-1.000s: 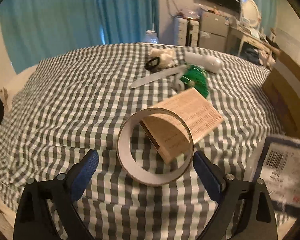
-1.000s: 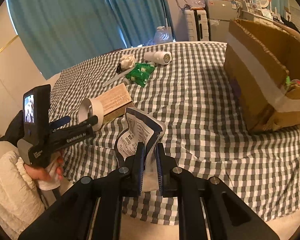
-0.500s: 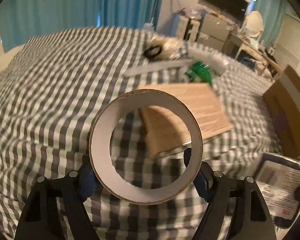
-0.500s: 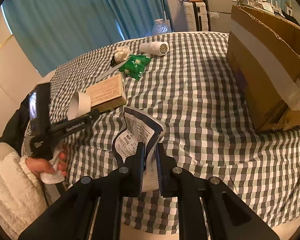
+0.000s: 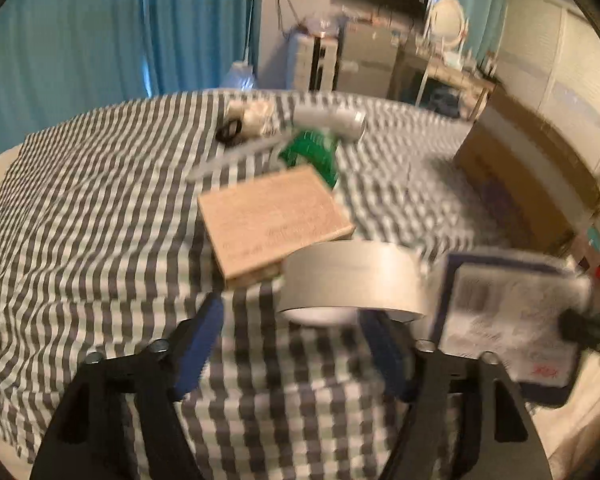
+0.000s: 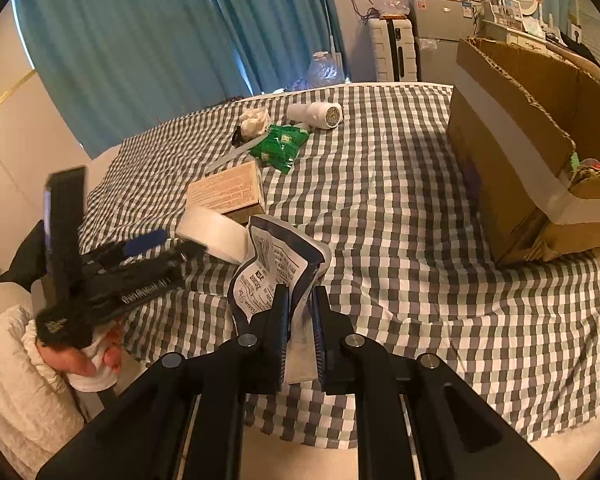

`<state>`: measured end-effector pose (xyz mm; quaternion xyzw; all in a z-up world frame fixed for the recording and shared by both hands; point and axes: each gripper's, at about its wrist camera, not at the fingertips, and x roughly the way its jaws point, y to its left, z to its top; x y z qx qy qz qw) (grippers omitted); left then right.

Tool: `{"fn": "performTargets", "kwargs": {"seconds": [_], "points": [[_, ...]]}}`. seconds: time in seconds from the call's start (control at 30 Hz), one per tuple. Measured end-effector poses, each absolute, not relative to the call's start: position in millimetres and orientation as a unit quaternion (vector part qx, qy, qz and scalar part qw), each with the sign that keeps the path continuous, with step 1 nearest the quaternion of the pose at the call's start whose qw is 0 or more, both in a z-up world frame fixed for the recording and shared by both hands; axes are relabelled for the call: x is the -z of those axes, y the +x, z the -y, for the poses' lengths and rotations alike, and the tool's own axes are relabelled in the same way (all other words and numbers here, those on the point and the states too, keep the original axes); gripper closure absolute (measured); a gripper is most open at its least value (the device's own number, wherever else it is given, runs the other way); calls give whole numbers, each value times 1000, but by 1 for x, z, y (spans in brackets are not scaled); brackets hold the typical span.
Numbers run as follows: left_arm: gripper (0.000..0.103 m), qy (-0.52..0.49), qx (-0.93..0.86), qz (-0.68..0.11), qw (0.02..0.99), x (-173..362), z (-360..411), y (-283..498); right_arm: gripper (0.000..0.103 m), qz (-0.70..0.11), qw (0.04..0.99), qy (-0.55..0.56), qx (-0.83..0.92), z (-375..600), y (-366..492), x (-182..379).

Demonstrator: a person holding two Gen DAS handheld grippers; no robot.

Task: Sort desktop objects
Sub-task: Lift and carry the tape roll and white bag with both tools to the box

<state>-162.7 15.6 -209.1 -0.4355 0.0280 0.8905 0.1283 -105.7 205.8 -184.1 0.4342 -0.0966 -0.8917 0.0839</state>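
Checkered tablecloth (image 6: 380,208); cardboard box (image 6: 512,148) at right, contents barely visible. Your right gripper (image 6: 300,320) clamps printed pouch (image 6: 276,264); your left gripper (image 5: 296,340) spread wide, tape roll (image 5: 352,280) just ahead.

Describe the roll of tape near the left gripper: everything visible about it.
The roll of tape is a wide ring with a pale grey-white outer band and a lighter rim, its hollow just showing at the lower edge. It looks like paper or cloth tape, though blur hides detail. It sits tilted, its flat band facing the left wrist camera, ahead of the left gripper, nearer the right-hand finger; contact is unclear. From the right wrist view it lies against the tan box on the checked cloth.
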Motion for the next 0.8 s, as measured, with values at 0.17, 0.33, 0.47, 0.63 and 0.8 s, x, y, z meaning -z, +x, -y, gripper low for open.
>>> {"fn": "performTargets", "kwargs": {"seconds": [0.17, 0.33, 0.47, 0.63, 0.8], "points": [[11, -465, -876, -28, 125, 224, -19, -163, 92, 97, 79, 434, 892, -209, -103, 182], [11, -439, -887, -58, 129, 228, -31, -167, 92, 98, 75, 443, 888, -211, -108, 189], [30, -434, -886, -65, 146, 237, -39, -178, 92, 100, 71, 453, 883, -215, -114, 198], [74, -431, -879, -90, 185, 242, -50, -175, 92, 108, 65, 463, 877, -222, -123, 208], [92, -411, -890, -71, 183, 229, -45, -176, 92, 120, 57, 465, 875, -229, -127, 211]]}}
